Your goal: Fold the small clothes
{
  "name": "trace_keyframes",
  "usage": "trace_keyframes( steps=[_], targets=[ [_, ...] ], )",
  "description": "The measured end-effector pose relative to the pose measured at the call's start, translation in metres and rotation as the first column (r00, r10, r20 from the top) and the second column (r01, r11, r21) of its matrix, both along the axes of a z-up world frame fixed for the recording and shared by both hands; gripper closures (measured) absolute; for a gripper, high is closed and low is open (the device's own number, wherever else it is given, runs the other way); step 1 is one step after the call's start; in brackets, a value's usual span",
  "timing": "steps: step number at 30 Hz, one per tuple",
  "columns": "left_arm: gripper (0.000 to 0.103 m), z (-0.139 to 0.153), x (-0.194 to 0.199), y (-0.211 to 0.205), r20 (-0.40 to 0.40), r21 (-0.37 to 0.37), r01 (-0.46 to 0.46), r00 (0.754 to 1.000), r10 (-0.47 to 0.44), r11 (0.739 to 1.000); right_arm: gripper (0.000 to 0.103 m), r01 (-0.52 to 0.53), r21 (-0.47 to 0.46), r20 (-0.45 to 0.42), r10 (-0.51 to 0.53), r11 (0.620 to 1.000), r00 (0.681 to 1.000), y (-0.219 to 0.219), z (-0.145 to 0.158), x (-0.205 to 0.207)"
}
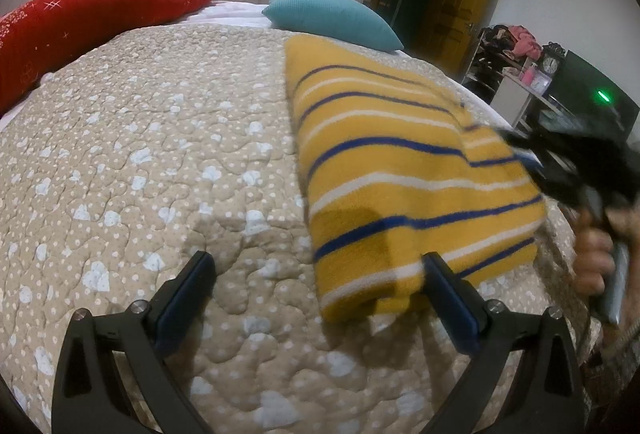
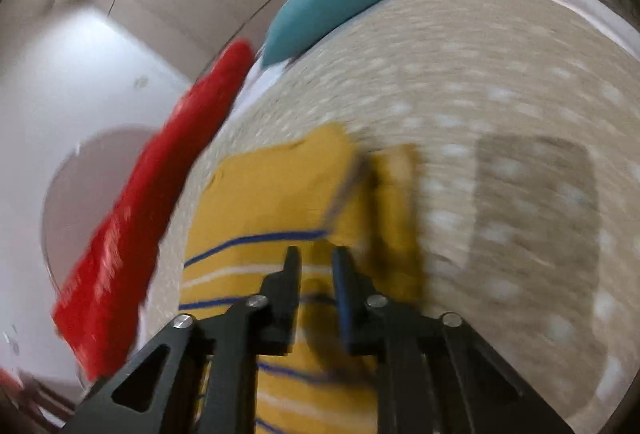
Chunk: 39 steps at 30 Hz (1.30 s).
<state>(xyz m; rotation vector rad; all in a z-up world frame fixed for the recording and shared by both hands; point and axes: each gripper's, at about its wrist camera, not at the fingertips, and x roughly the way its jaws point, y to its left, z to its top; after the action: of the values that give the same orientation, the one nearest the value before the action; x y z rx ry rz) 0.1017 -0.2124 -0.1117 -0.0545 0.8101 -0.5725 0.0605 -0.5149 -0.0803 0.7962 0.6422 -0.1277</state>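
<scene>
The left gripper point(image 1: 318, 276) hangs low over the bed quilt point(image 1: 140, 154), its jaws spread wide and holding nothing; its right finger sits just at the near corner of the folded garment point(image 1: 400, 170). That corner is where trouble could start: if those jaws drive forward or clamp there, they may catch only the top layer and peel the fold open, or pinch quilt along with cloth and drag the whole bundle out of square.

The garment lies on the quilt as a thick, soft rectangle, fleecy mustard yellow with thin blue and white stripes, its near edge rounded where the layers double over. The quilt under it is puffy, tan, stitched in wandering lines, dotted white with pale blue patches, so it gives little grip and cloth will slide.

At the garment's right side the right gripper point(image 2: 316, 258) hovers over the stripes with its jaws nearly together; that view is badly smeared, so whether they pinch any fabric I cannot tell. A loose flap shows beyond them and could flop back.

Beyond the garment rest a teal pillow point(image 1: 336, 18) and a long red cushion point(image 1: 92, 22).
</scene>
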Motion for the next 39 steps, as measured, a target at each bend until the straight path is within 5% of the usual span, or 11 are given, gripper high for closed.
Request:
trace_keyframes(
  steps=[6,9,11,13,17,22,32,39],
  targets=[
    [0.002,0.006,-0.005,0.003,-0.013,0.040,-0.033,0.999,0.033,0.999,0.057,0.095,-0.161,0.028,-0.092,0.982,0.995,0.020,0.005,-0.108],
    [0.002,0.029,-0.032,0.011,0.099,0.090,-0.117,0.989,0.108,0.989,0.056,0.134,-0.231,0.036,-0.129,0.964,0.991,0.037,0.009,-0.143],
    [0.002,0.051,-0.054,0.013,0.209,0.118,-0.172,0.967,0.145,0.978,0.054,0.145,-0.270,0.047,-0.137,0.952,0.989,0.047,0.012,-0.156],
    [0.001,0.080,-0.083,0.017,0.352,0.118,-0.239,0.918,0.185,0.964,0.051,0.142,-0.310,0.056,-0.131,0.940,0.990,0.059,0.015,-0.161],
    [0.000,0.117,-0.120,0.027,0.451,0.067,-0.325,0.853,0.262,0.943,0.048,0.109,-0.325,0.081,-0.087,0.939,0.993,0.084,0.025,-0.161],
    [0.000,0.119,-0.127,0.024,0.325,0.125,-0.181,0.937,0.132,0.976,0.040,0.072,-0.380,0.096,-0.038,0.922,0.995,0.112,0.030,-0.159],
    [0.000,0.077,-0.113,0.006,0.183,0.291,-0.207,0.970,0.158,0.934,0.036,0.029,-0.445,0.015,-0.025,0.895,1.000,0.125,0.013,-0.150],
    [0.000,0.067,-0.115,0.007,0.138,0.285,-0.177,0.980,0.142,0.942,0.035,0.002,-0.476,-0.012,-0.009,0.879,1.000,0.134,0.008,-0.141]
  ],
)
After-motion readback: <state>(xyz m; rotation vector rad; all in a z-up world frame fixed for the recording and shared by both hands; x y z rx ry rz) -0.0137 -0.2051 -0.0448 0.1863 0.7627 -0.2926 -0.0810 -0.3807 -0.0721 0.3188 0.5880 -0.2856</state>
